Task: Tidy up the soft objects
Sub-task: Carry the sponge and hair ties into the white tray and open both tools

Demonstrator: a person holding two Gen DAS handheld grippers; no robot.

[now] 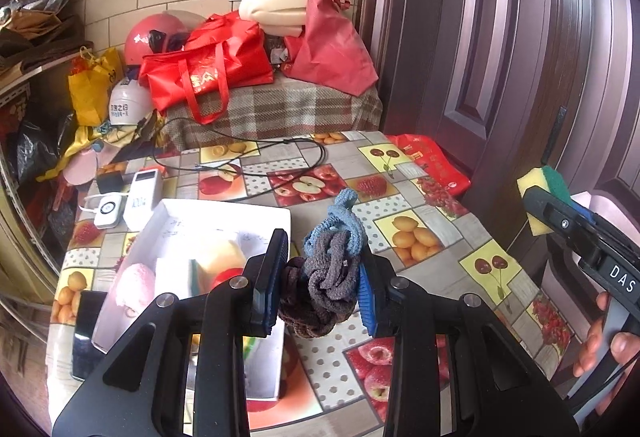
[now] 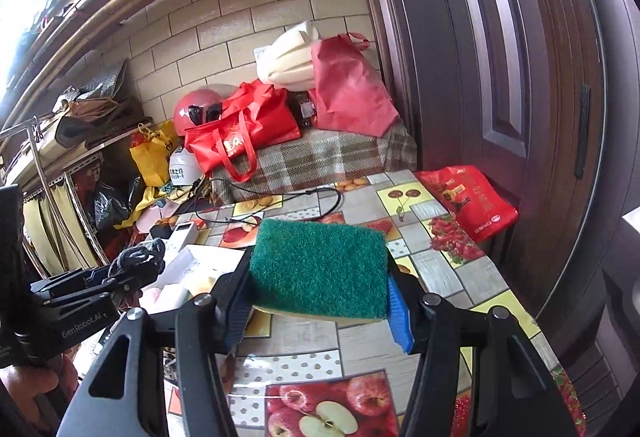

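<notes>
Left gripper (image 1: 320, 277): clamped on a bundle of hair ties (image 1: 332, 273) — held above the table (image 1: 420, 173).
Right gripper (image 2: 320, 301): pinching a green-topped sponge (image 2: 320, 269).
White box (image 1: 224, 217): near left — soft items inside.

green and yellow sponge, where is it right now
The sponge is clamped in the right gripper, held above the fruit-print table; in the left wrist view it shows at the far right, beside the door.

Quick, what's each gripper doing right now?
Left gripper: shut on a bundle of blue, grey and brown fabric hair ties.
Right gripper: shut on a green-topped yellow sponge.
</notes>
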